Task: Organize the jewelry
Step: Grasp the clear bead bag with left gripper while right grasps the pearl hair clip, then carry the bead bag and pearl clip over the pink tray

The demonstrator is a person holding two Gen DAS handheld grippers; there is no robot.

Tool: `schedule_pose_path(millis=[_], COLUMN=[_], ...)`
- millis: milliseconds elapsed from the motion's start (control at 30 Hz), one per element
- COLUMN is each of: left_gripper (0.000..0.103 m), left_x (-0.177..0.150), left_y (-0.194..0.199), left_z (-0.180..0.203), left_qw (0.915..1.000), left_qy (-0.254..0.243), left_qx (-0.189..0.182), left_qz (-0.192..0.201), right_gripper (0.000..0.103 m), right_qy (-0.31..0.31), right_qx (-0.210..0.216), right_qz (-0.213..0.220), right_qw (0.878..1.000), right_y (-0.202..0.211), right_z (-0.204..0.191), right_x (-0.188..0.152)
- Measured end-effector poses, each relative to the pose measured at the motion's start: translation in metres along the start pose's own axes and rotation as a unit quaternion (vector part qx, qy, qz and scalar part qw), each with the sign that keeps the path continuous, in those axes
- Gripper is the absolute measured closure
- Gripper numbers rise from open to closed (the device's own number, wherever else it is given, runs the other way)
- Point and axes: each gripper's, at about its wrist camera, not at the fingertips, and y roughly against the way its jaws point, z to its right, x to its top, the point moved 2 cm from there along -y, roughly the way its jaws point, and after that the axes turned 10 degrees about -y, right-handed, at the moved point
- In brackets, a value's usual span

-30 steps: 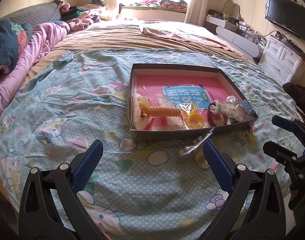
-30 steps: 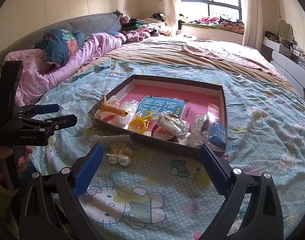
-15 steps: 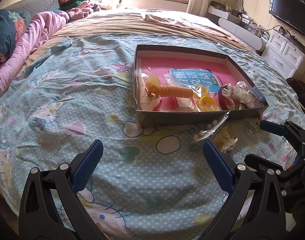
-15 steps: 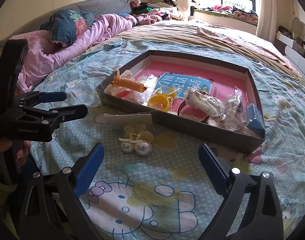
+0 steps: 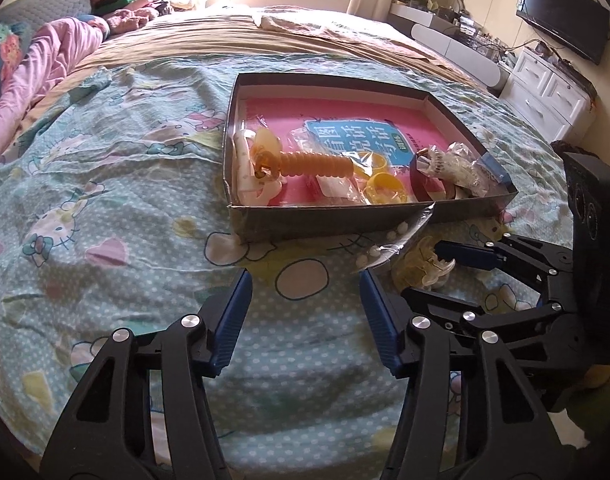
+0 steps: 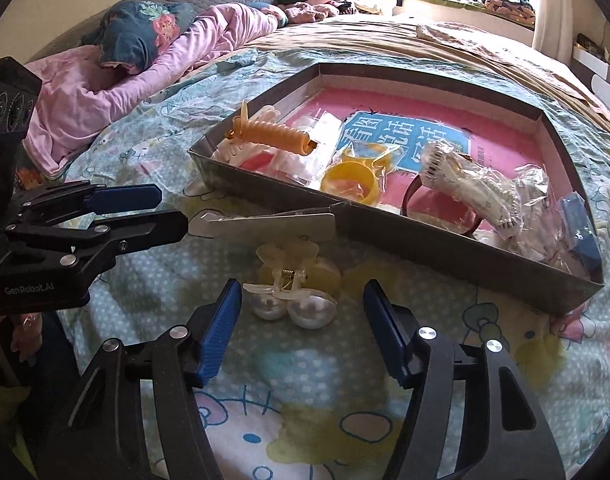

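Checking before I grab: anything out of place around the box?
Yes. A pearl hair clip and a clear packet lie on the blanket outside the box, the packet propped against its front wall.

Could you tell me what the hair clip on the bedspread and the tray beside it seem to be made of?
Hair clip: likely translucent pale yellow plastic, glossy, with two pearly domes and a small metal spring showing at its hinge.
Tray: probably cardboard, with thin, straight grey walls folded at the corners and a matte look.

Bed, cartoon-print blue coverlet: bore a shallow cardboard box, a pearl-trimmed hair clip, a bagged accessory, pink bedding.
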Motion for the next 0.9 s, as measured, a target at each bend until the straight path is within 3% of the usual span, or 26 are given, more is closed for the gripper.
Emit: schedule_pose_path(millis=[67, 367, 533, 667, 900], left_gripper=[0.055, 0.055, 0.078, 0.09, 0.095], left_x=[0.0, 0.008, 0.018, 0.023, 0.031], left_y=[-0.001, -0.019, -0.034, -0.037, -0.009], left_z=[0.002, 0.02, 0.029, 0.042, 0.061], left_qw=[1.0, 0.999, 0.9975, 0.9958, 0.9927], left_qy=[-0.004, -0.026, -0.042, -0.067, -0.097], left_qx=[-0.004, -0.036, -0.054, -0.06, -0.066], left_qz=[-0.001, -0.009, -0.02, -0.019, 0.028], right_gripper=[0.057, 0.057, 0.057, 0.057, 0.057], right_qy=[-0.003, -0.017, -0.035, -0.047, -0.057], right_qx=[0.011, 0.01, -0.002, -0.01, -0.014], right_qz=[-0.002, 0.013, 0.025, 0.035, 0.058], right_qw=[1.0, 1.0, 0.999, 0.998, 0.997], right_y=[-0.002, 0.014, 0.032, 0.046, 0.067], right_z=[0.0, 0.016, 0.035, 0.048, 0.057], right_x=[0.001, 0.002, -0.001, -0.002, 0.002])
